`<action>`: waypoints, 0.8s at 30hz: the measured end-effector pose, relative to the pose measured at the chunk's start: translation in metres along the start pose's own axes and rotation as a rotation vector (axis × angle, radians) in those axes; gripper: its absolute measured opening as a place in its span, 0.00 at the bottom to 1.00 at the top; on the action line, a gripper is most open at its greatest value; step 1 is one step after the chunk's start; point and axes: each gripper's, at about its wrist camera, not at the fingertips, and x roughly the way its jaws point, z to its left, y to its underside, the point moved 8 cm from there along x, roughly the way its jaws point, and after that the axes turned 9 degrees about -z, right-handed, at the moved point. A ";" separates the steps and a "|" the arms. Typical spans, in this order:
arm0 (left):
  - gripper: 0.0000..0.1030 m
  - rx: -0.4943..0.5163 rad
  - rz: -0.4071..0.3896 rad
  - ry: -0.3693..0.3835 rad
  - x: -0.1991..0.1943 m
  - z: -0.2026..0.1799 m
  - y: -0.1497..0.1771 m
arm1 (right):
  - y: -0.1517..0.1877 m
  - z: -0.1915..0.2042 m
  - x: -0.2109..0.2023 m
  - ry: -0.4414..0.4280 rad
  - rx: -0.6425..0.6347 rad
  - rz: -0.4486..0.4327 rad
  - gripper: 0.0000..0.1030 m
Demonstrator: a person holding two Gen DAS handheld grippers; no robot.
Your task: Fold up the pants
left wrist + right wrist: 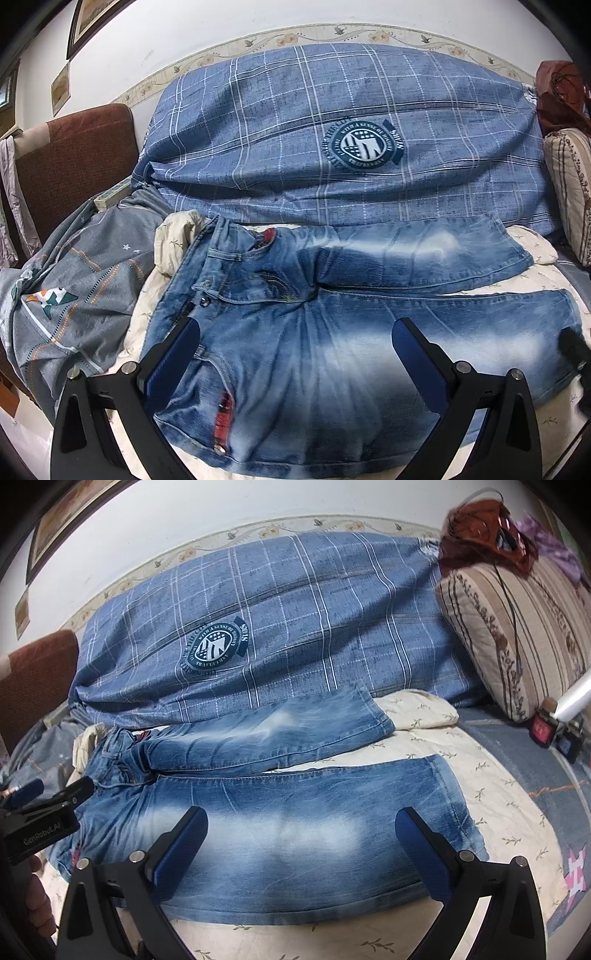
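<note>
Pants (332,332) are seen in faded blue denim, whitened down the legs, with red trim at the pockets. A blue duvet (332,122) is crossed by white check lines and stamped with a dark teal crest. The bed (491,782) is covered in cream with small leaf sprigs.

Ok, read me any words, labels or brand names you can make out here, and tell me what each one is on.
"GenRobot.AI": on the black body of the left claw, seen from the right wrist.
"SWISS": banner on the round badge printed on the blue checked blanket.
"WITH A SENSE OF...": inner ring of that badge; the rest is too blurred.
Outer ring of the badge: unreadable.
Jeans: no readable label.
</note>
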 end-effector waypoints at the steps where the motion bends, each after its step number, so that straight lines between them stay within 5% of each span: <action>1: 1.00 -0.002 0.004 -0.005 0.003 0.005 -0.001 | -0.003 -0.006 0.002 0.001 0.019 0.005 1.00; 7: 1.00 -0.015 0.047 -0.043 0.039 0.057 -0.019 | -0.058 -0.045 0.048 0.004 0.111 0.058 1.00; 15: 1.00 0.070 0.172 -0.138 0.133 0.148 -0.053 | -0.117 -0.067 0.178 0.065 0.182 0.165 1.00; 20: 1.00 -0.017 0.272 -0.112 0.186 0.190 -0.063 | -0.121 -0.076 0.226 0.112 0.123 0.196 1.00; 24: 0.97 -0.089 0.350 -0.036 0.222 0.179 -0.059 | -0.129 -0.079 0.245 0.090 0.110 0.182 1.00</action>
